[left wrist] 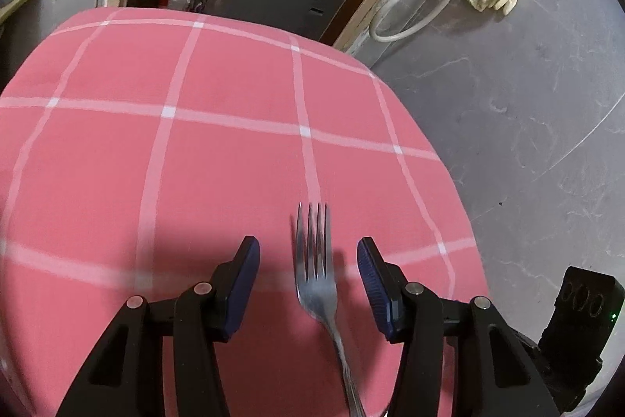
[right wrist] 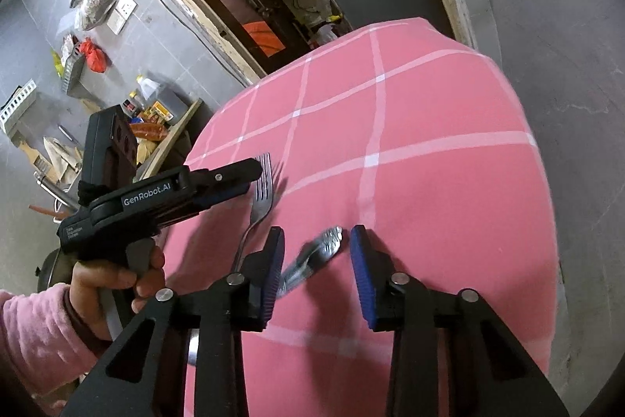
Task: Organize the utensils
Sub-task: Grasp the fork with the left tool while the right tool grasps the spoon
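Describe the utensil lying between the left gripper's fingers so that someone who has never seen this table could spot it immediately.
On the pink checked tablecloth, look near the edge closest to the person. A silver fork lies flat there between the open fingers of the left gripper, untouched, tines pointing away. Its four tines set it apart from the blurred silver utensil beside it.

White lettering reading "GenRobot.AI" runs along the black side of the left gripper (right wrist: 234, 182), just beside the fork (right wrist: 261, 200). A smaller white label behind that lettering, nearer the handle, is too small to read.
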`<state>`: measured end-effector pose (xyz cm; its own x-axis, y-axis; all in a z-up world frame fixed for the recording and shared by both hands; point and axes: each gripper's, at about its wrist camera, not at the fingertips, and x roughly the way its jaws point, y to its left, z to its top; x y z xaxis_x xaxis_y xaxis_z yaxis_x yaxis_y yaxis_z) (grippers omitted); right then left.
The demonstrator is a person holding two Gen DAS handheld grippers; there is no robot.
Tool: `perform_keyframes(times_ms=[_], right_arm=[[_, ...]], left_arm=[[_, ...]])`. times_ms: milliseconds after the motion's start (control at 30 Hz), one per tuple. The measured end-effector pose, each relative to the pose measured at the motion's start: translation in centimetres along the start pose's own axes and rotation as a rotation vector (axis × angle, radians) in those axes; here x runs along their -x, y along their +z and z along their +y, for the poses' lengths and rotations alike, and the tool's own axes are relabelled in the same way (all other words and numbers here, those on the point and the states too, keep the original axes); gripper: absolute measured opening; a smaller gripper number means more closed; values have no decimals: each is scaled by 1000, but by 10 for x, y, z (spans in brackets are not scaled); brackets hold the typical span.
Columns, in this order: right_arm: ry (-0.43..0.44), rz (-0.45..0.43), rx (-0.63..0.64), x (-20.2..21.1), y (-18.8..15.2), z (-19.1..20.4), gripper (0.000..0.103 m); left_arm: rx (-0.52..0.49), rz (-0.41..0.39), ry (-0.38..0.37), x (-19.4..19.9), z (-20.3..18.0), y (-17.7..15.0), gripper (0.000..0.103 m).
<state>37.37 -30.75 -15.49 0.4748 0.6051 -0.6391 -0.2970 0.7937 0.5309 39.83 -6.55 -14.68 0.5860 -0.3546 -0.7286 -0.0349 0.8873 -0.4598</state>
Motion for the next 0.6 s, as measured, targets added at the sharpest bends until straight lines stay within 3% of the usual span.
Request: perform_keyframes(times_ms=[133, 200, 433, 600], right_arm=[[-67, 6, 32, -9, 4, 11, 18], [-95, 1, 31, -7, 3, 11, 13], [-47, -19, -68, 2, 0, -1, 7], [15, -45, -182, 12, -4, -11, 5]], left_arm=[[-31, 9, 2, -8, -5, 8, 49], [-58, 15, 24, -11, -9, 8, 42], [-59, 44, 37, -13, -10, 10, 18], [-31, 62, 11, -11, -7, 12, 12]])
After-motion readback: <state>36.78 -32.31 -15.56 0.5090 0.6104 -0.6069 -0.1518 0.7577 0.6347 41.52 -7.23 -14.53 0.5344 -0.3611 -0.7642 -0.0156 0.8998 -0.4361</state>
